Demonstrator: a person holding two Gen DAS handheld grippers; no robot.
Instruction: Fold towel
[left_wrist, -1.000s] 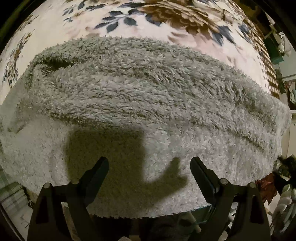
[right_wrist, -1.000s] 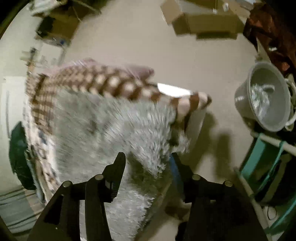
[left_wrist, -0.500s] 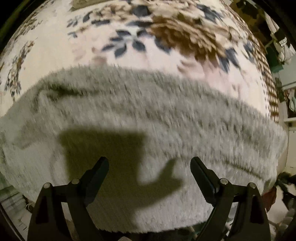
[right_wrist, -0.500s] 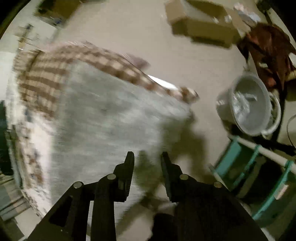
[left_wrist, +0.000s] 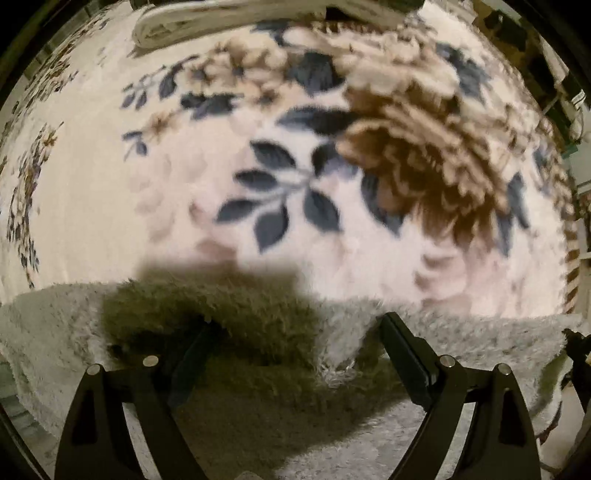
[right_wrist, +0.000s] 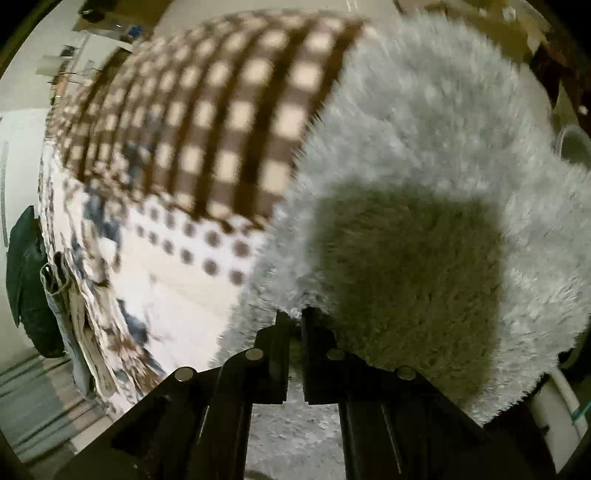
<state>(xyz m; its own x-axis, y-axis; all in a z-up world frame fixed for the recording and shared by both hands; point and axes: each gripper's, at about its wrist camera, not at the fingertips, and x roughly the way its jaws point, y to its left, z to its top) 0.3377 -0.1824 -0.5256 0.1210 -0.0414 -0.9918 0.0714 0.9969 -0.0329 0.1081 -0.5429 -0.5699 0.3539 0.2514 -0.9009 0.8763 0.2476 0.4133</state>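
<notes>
A fluffy grey towel (left_wrist: 461, 339) lies across the floral blanket (left_wrist: 184, 184), filling the bottom of the left wrist view. My left gripper (left_wrist: 299, 330) stands open low over the towel's far edge, with pile bulging up between its fingers and its own shadow on the cloth. In the right wrist view the towel (right_wrist: 424, 129) fills the right half, lifted and blurred. My right gripper (right_wrist: 294, 314) is shut on the towel's edge, a tuft pinched between the pads.
The blanket's brown checkered border (right_wrist: 221, 129) runs along the bed's edge at the left. A folded white cloth (left_wrist: 221, 18) lies at the far end of the bed. A grey bucket (right_wrist: 572, 144) and a dark bag (right_wrist: 26, 277) stand on the floor.
My right gripper has shut on the towel's edge and swung with it over the bed. My left gripper, still open, has moved forward to the towel's far edge.
</notes>
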